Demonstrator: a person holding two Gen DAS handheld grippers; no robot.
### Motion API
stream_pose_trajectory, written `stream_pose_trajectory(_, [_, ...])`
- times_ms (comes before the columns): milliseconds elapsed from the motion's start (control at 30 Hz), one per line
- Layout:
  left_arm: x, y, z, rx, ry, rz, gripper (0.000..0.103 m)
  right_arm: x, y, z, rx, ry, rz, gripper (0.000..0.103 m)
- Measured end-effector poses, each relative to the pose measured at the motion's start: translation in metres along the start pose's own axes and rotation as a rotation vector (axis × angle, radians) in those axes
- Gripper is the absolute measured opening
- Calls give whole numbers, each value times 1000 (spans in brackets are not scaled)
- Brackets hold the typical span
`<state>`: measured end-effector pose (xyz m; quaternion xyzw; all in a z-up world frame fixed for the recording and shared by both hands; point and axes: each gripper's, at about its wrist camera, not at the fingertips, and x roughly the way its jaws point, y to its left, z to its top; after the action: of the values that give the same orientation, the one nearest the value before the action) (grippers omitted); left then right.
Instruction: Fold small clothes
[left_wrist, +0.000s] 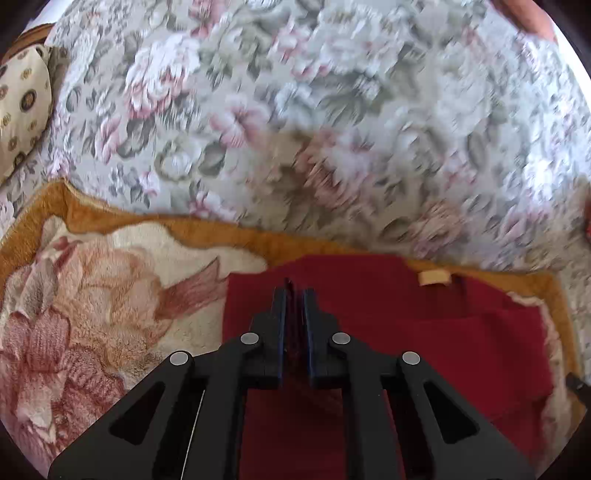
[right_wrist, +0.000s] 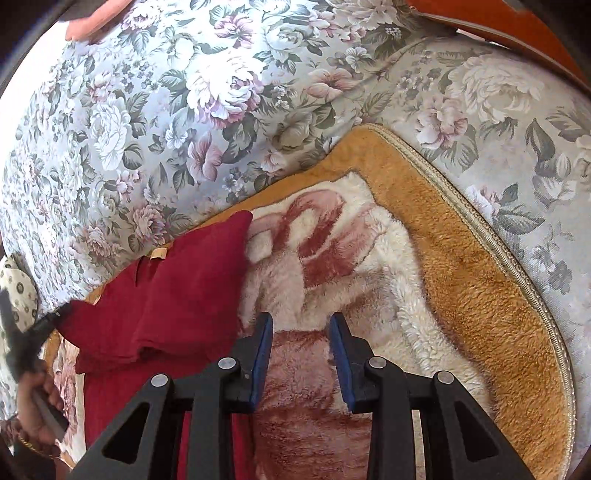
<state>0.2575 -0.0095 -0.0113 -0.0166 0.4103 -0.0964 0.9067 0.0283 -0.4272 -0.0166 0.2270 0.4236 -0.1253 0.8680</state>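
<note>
We see a dark red garment (left_wrist: 424, 332) spread on a fleecy blanket (left_wrist: 110, 314) with an orange border, which covers the seat of a flowered sofa (left_wrist: 295, 110).

In the left wrist view our left tongs (left_wrist: 295, 295) are clenched, their 2 blue-lined fingers almost together, and a thin strip of the red cloth runs up between them (so we take them to be grasping the garment). The rest of the cloth lies flat below and to the right of the tips, its far edge reaching the orange border where a small tan label (left_wrist: 434, 277) shows. To the left of the tongs there is only the blanket's pink flower pattern. A cream cushion (left_wrist: 22, 110) with dark round motifs sits at the far left edge, against the sofa. The sofa back is blurred here.

In the right wrist view our right tongs (right_wrist: 301, 325) stand released, the 2 blue pads well apart with only blanket pile between them. The red garment (right_wrist: 177, 288) is to their left, not touching them: part of it is raised into a folded hump whose upper corner reaches toward the sofa back, and the label (right_wrist: 159, 254) shows near its top edge. A lower part of the cloth passes under the left side of these tongs' frame. At the far left edge a blurred dark shape meets the cloth's raised corner, and below it we see a hand (right_wrist: 35, 413) around a handle.
</note>
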Motion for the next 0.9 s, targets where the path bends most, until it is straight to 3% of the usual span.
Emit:
stream_pose_trajectory(133, [20,23,-8,-67,95,22,19,3,-5,1,25,-3,2,30])
stream_pose_trajectory(167, [23,32,-9,-98,112,11,28,3,-5,2,23,-6,5,30])
stream_pose_trajectory(200, [22,38,-9,-117,114,8,39,5,-4,3,17,-10,14,30])
stream_pose_trajectory(267, [13,51,-9,-145,86,25,49,8,2,5,-3,-22,35,30])
stream_pose_trajectory(333, [-5,59,-10,-153,19,92,49,8,13,7,-51,-54,71,30])
stream_pose_trajectory(400, [-22,59,-12,-168,-39,43,49,7,34,8,-165,-114,94,30])
stream_pose_trajectory(467, [-36,42,-20,-123,-77,-97,47,7,58,6,-291,-168,126,30])
stream_pose_trajectory(500, [-40,31,-25,-84,-85,-143,39,10,66,6,-322,-169,143,24])
stream_pose_trajectory(567, [-42,0,-36,23,-80,-225,35,20,78,6,-337,-118,165,17])
stream_pose_trajectory(600, [-38,-8,-38,51,-68,-219,33,24,82,5,-344,-93,166,15])
stream_pose_trajectory(667, [-12,-14,-48,94,20,-121,33,32,90,2,-370,-50,139,11])
stream_pose_trajectory(733, [9,-1,-58,69,92,-66,16,44,93,-2,-385,19,172,11])
stream_pose_trajectory(833, [2,18,-65,12,54,-74,7,78,96,-22,-470,205,225,11])
stream_pose_trajectory(867, [1,19,-66,6,53,-77,7,76,96,-25,-523,155,237,10])
stream_pose_trajectory(900, [-1,19,-67,5,51,-76,7,75,94,-23,-525,169,252,10])
